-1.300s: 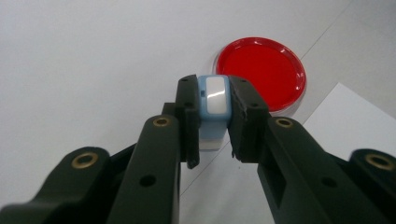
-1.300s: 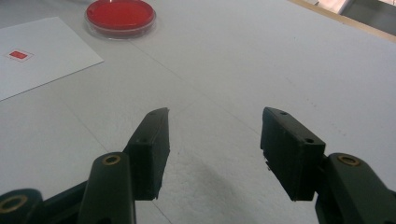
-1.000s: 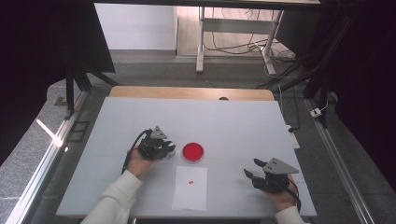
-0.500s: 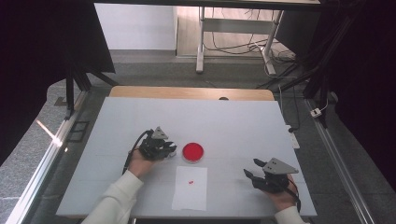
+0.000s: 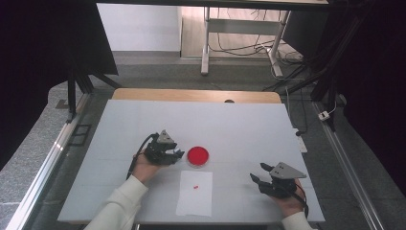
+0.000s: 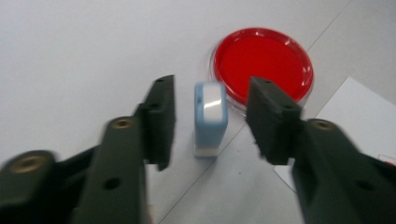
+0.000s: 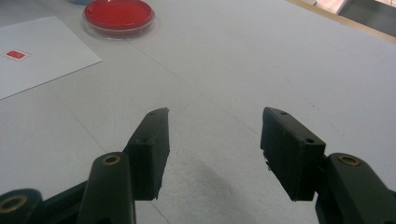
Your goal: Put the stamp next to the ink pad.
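Observation:
A small blue stamp (image 6: 210, 116) stands upright on the white table, just short of a round red ink dish (image 6: 263, 63). My left gripper (image 6: 210, 88) straddles the stamp. Its jaws have just been opening and there is a gap on each side, so the pads do not touch it. In the high view the left gripper (image 5: 179, 154) sits just left of the red dish (image 5: 197, 155). A white paper sheet (image 5: 195, 192) with a small red mark (image 5: 195, 186) lies in front of the dish. My right gripper (image 7: 215, 116) rests open and empty at the table's near right (image 5: 258, 173).
The white table top (image 5: 230, 124) stretches wide and bare behind the dish. Its near edge runs just below the paper. In the right gripper view the dish (image 7: 118, 16) and paper (image 7: 37, 51) lie far off to the upper left.
Neither hand has shifted on the table. The left gripper's jaws look slightly wider apart than before.

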### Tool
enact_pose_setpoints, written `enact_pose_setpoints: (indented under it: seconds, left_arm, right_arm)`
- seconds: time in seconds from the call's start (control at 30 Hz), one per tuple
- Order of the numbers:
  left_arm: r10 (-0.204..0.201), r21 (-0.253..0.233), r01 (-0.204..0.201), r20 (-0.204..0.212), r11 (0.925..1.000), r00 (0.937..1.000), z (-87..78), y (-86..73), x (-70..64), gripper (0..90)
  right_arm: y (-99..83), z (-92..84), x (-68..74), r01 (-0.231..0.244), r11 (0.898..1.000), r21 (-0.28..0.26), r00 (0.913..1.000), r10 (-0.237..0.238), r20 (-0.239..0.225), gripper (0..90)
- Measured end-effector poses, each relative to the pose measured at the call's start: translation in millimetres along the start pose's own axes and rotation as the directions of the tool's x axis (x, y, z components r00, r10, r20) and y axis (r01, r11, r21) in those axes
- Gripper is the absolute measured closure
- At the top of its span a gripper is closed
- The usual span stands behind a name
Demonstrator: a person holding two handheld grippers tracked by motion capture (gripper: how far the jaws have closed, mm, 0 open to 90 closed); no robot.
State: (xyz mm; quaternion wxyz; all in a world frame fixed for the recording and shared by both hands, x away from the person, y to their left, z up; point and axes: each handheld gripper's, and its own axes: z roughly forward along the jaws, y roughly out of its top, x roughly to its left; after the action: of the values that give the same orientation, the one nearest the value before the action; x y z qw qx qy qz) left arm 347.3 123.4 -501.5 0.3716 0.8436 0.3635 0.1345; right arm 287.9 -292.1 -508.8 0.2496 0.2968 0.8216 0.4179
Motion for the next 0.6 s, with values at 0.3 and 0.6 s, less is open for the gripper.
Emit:
enact_pose_setpoints:
  seconds: [0.3,0.6]
  left_arm:
    - [-0.022,-0.076,0.023,0.007,0.9968,0.9997,-23.4,-3.6,-1.4,30.2]
    - [-0.006,-0.087,0.008,0.019,0.9962,0.9998,-42.1,-20.6,-10.0,29.7]
  right_arm:
    - [-0.2,-0.3,-0.9,-0.001,1.000,-0.001,1.0000,0.001,0.000,41.7]
    - [-1.2,-1.0,-3.7,-0.005,1.000,-0.001,1.0000,0.005,0.003,41.6]
